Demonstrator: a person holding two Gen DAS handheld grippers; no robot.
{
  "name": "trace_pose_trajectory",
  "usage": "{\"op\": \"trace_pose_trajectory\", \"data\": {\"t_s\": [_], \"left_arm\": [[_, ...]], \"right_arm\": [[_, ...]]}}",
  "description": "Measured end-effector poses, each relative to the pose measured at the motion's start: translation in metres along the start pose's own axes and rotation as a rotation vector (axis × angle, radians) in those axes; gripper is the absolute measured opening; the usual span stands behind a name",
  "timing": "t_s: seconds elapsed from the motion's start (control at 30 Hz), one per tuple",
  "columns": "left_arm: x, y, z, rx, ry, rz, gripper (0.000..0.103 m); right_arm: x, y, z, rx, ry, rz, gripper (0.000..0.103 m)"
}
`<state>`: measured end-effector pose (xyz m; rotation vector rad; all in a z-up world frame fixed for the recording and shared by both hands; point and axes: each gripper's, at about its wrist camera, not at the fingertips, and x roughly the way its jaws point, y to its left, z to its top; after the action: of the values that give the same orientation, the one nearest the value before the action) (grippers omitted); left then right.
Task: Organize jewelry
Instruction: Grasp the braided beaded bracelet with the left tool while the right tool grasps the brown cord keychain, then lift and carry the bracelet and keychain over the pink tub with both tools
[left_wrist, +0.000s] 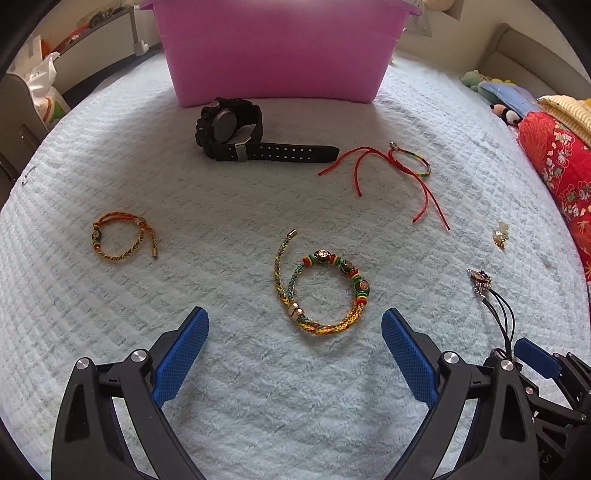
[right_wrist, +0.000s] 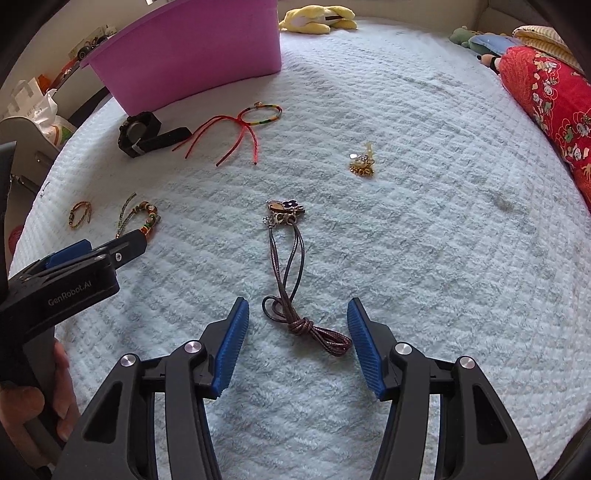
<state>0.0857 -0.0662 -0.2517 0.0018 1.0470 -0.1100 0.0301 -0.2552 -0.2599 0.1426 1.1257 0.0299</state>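
Note:
A pink bin (left_wrist: 273, 51) stands at the back of the white towel-covered bed; it also shows in the right wrist view (right_wrist: 192, 55). My left gripper (left_wrist: 295, 317) is open, its jaws on either side of a beaded braided bracelet (left_wrist: 325, 291). My right gripper (right_wrist: 297, 308) is open, its jaws on either side of the knotted end of a brown cord necklace (right_wrist: 291, 295) with charms (right_wrist: 286, 210). A black watch (left_wrist: 232, 129), a red string bracelet (left_wrist: 391, 166), a small braided bracelet (left_wrist: 122, 234) and a gold trinket (right_wrist: 362, 162) lie loose.
A red patterned pillow (right_wrist: 554, 103) and plush toys (right_wrist: 317, 18) lie along the right and far edges of the bed. Bags (left_wrist: 40, 85) and furniture stand past the left edge. My left gripper also shows at the left of the right wrist view (right_wrist: 92, 254).

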Motion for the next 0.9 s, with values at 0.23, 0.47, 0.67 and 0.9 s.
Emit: {"op": "trace_pose_trajectory", "data": {"t_s": [0.23, 0.47, 0.67, 0.9], "left_arm": [[0.008, -0.005, 0.005, 0.025, 0.0, 0.012, 0.069], [0.005, -0.007, 0.001, 0.04, -0.01, 0.022, 0.033], [-0.005, -0.005, -0.003, 0.056, -0.018, 0.005, 0.012], [-0.029, -0.001, -0.005, 0.052, -0.029, -0.022, 0.012]], "right_arm": [[0.005, 0.002, 0.002, -0.006, 0.002, -0.015, 0.037], [0.004, -0.001, 0.004, 0.0, 0.0, -0.018, 0.015], [-0.002, 0.006, 0.006, -0.033, -0.017, -0.011, 0.01], [-0.015, 0.005, 0.009, -0.014, -0.022, 0.023, 0.01]]}}
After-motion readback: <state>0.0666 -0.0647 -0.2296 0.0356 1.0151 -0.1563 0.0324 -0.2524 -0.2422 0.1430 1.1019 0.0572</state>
